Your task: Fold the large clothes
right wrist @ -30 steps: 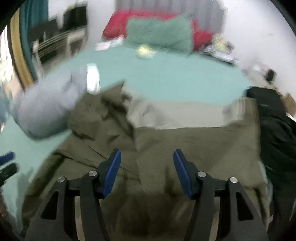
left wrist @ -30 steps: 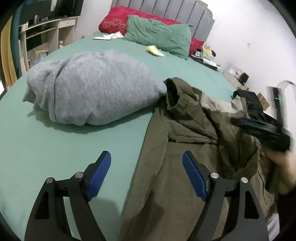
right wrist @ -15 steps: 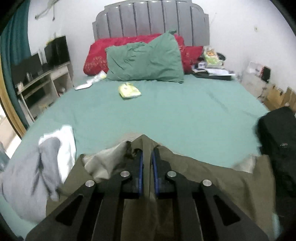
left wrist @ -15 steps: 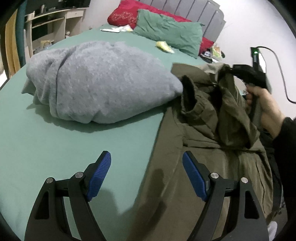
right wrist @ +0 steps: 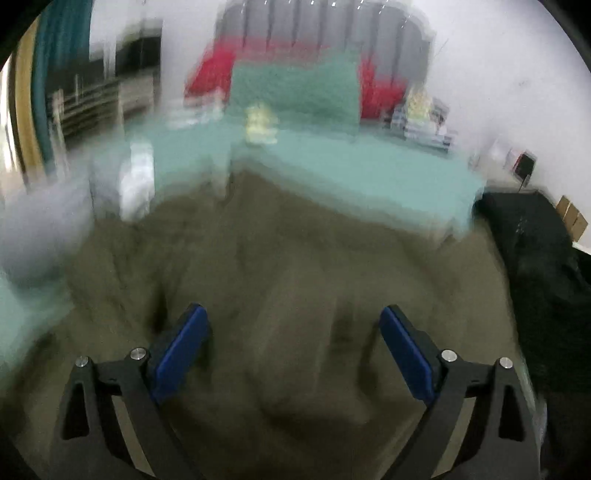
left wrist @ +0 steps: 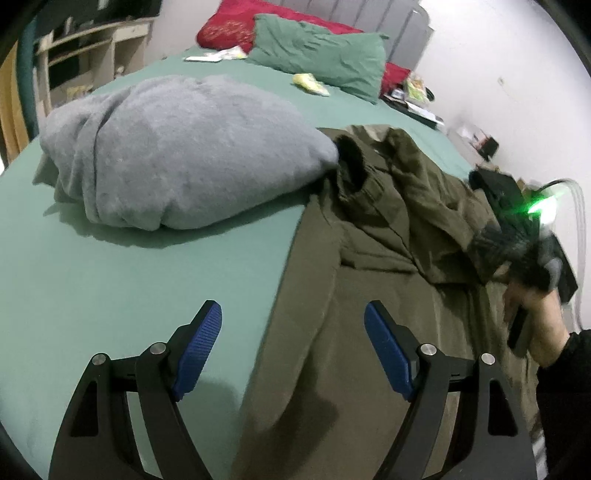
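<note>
Across the room stretches a bed [left wrist: 122, 280] with a green sheet, its grey headboard [left wrist: 384, 18] against the white wall. On the bed's near right part lies the olive jacket [left wrist: 332, 332], mostly spread flat, with a sleeve cuff [left wrist: 351, 166] and collar folds bunched toward the far side. Just left of it, touching the cuff, sits a rumpled grey garment [left wrist: 177, 155]. Farther back lie a green pillow [left wrist: 317, 55] and a red pillow [left wrist: 236, 26] by the headboard, and a small yellow packet [left wrist: 310, 83] rests on the sheet before them. A black garment [right wrist: 532, 243] lies at the jacket's right edge in the right wrist view.

The left gripper [left wrist: 291, 347] hangs over the jacket's left edge with its 2 blue pads [left wrist: 199, 350] spread wide and nothing between them. The right gripper [right wrist: 293, 350] is over the jacket's middle, its jaws opening, pads apart and clear of the cloth; that view is heavily blurred, so the jacket's folds there are hard to read. In the left view the right hand [left wrist: 535, 314] grips its tool beside a green light.
</note>
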A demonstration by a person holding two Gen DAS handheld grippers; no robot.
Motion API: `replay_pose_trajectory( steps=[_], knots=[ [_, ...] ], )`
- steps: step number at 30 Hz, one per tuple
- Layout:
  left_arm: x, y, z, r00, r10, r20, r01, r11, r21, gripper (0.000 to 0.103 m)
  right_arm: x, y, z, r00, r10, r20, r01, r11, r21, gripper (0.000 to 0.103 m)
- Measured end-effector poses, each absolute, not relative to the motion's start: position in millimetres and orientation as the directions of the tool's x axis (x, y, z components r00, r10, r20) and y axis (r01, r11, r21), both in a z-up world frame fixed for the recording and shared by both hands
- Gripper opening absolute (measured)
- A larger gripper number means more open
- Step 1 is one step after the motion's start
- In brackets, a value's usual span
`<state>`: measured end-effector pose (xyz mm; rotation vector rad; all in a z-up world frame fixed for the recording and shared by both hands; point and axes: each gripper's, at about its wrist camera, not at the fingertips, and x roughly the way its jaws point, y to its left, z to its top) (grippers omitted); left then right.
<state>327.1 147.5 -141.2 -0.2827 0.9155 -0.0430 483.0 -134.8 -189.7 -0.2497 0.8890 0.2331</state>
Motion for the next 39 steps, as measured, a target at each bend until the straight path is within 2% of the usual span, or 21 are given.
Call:
replay_pose_trajectory(
  steps=[1,2,3,7,11,18,25,29,30,35,36,38,39],
  knots=[
    [324.6,142.5,-141.3,0.611,-0.152,-0.777,-0.07,0.967,-0.245,0.083,479.4,-137.0,-213.5,0.542,0.066,-0.838,-0.31,0.942,-0.126,0.092],
    [322.5,139.0,-141.5,0.61,-0.152,-0.778,-0.06,0.97,-0.236,0.083,469.4,-142.8,-225.3,0.535,0.062,-0.842,-0.306,0.944,-0.125,0.092],
    [319.5,135.5,-141.8,0.611,-0.15,-0.778,-0.051,0.973,-0.227,0.083,458.6,-148.7,-222.3,0.568,0.074,-0.819,-0.298,0.947,-0.12,0.092],
    [296.6,130.7,-144.7,0.616,-0.13,-0.777,-0.059,0.976,-0.21,0.083,424.9,-159.8,-204.8,0.565,0.054,-0.823,-0.252,0.961,-0.11,0.092],
    [259.5,129.4,-143.7,0.64,-0.135,-0.757,-0.094,0.963,-0.251,0.083,379.0,-180.3,-183.2,0.591,0.061,-0.804,-0.269,0.955,-0.126,0.092],
    [186.2,126.3,-149.7,0.691,-0.059,-0.721,-0.154,0.962,-0.226,0.083,294.1,-268.4,-150.0,0.656,0.053,-0.753,-0.221,0.967,-0.124,0.092],
    [148.3,136.5,-168.1,0.634,-0.007,-0.774,-0.257,0.941,-0.22,0.083,239.1,-367.0,-159.8,0.641,-0.015,-0.768,-0.07,0.995,-0.078,0.092],
    [140.3,134.7,-181.1,0.579,0.045,-0.814,-0.29,0.945,-0.154,0.083,207.9,-423.5,-179.2,0.623,-0.037,-0.781,0.05,0.999,-0.007,0.092],
    [139.3,134.6,-184.7,0.563,0.026,-0.826,-0.291,0.942,-0.169,0.083,201.3,-432.8,-184.1,0.614,-0.024,-0.789,0.065,0.998,0.021,0.092],
    [137.1,126.6,-200.8,0.491,0.011,-0.871,-0.26,0.956,-0.134,0.083,197.1,-456.8,-214.0,0.537,0.138,-0.832,0.113,0.966,0.233,0.092],
    [136.1,125.6,-201.9,0.488,0.013,-0.873,-0.261,0.956,-0.132,0.083,196.3,-454.5,-215.9,0.543,0.135,-0.829,0.118,0.965,0.234,0.092],
    [134.6,122.8,-201.7,0.483,0.024,-0.875,-0.258,0.959,-0.116,0.083,192.9,-444.9,-218.3,0.559,0.121,-0.821,0.114,0.969,0.22,0.084],
    [132.6,120.7,-202.2,0.476,0.028,-0.879,-0.254,0.961,-0.107,0.083,190.5,-440.3,-218.9,0.559,0.107,-0.822,0.109,0.974,0.2,0.068]
  ],
)
